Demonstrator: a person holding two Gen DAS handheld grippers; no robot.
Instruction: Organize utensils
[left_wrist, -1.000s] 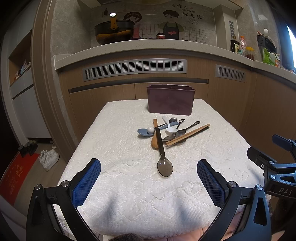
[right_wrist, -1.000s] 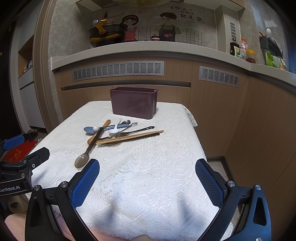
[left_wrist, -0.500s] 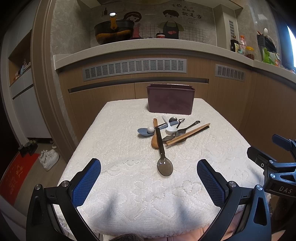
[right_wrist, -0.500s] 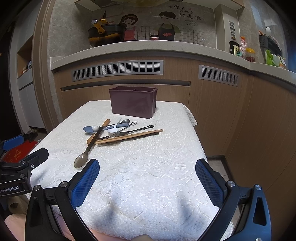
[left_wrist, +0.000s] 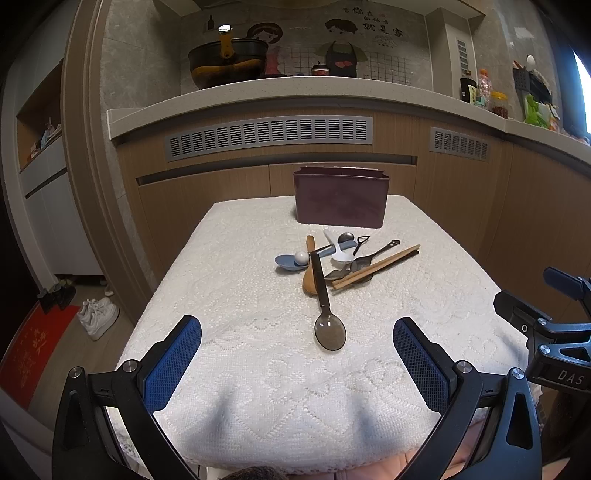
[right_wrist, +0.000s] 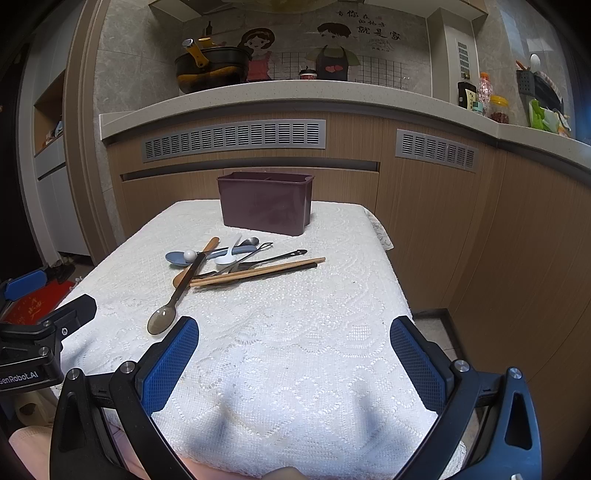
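Observation:
A pile of utensils lies mid-table: a dark translucent spoon (left_wrist: 330, 334) (right_wrist: 161, 320) nearest me, a wooden spoon (left_wrist: 309, 280), a blue spoon (left_wrist: 288, 261) (right_wrist: 177, 257), a white spoon (left_wrist: 341, 254), metal spoons and wooden chopsticks (left_wrist: 375, 266) (right_wrist: 258, 272). A maroon utensil holder (left_wrist: 341, 201) (right_wrist: 266, 206) stands behind them. My left gripper (left_wrist: 297, 363) is open and empty above the near table edge. My right gripper (right_wrist: 293, 362) is open and empty to its right. Each shows at the side of the other's view.
The table has a white lace cloth (left_wrist: 258, 302) (right_wrist: 332, 314). A wood-fronted kitchen counter (left_wrist: 295, 96) curves behind and to the right, with a pot and jars on it. Shoes and a red mat (left_wrist: 33, 347) lie on the floor at left.
The right gripper has shifted very slightly closer to the table. Nothing on the table has moved.

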